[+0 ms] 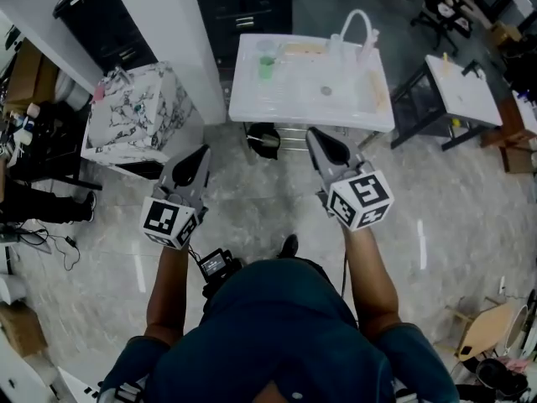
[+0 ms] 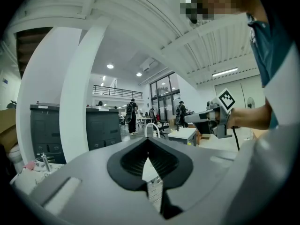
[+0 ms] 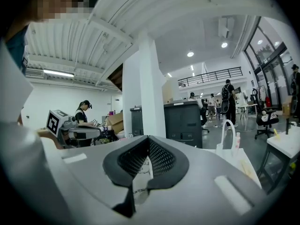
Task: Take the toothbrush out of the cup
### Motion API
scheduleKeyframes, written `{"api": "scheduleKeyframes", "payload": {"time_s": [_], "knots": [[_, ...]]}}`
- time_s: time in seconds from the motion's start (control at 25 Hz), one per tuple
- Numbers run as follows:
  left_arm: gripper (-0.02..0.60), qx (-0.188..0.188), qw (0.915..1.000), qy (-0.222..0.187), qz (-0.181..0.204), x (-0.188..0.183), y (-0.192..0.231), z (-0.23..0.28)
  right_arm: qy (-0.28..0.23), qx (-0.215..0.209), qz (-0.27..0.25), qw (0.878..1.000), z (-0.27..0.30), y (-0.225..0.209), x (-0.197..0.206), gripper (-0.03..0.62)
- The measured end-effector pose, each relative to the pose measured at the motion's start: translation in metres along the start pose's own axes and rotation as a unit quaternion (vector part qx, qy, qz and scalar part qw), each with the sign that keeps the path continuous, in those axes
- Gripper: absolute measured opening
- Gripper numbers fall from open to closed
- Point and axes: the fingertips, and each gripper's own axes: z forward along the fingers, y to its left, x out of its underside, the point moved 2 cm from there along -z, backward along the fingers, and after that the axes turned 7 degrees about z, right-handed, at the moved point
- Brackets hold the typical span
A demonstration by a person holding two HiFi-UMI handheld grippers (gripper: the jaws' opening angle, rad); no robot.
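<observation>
The left gripper [image 1: 201, 151] and the right gripper [image 1: 315, 133] are both held up over the floor [image 1: 252, 200], short of the white worktop's [image 1: 252, 99] near edge. Each has its fingers closed tip to tip on nothing. The cup [image 1: 267, 64] stands well apart from both, by the worktop's left edge towards its far left corner, and the toothbrush is too small to make out in it; a curved white tap [image 1: 357, 23] rises at the far right.
</observation>
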Motion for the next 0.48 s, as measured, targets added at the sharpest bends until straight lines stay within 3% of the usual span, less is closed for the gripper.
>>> {"api": "scheduleKeyframes", "payload": {"time_s": [0.48], "knots": [[0.0, -0.036, 0.9991, 0.018, 0.009, -0.004, -0.02, 0.039, 0.003, -0.039, 0.006, 0.999, 0.006, -0.053, -0.002, 0.011]]}}
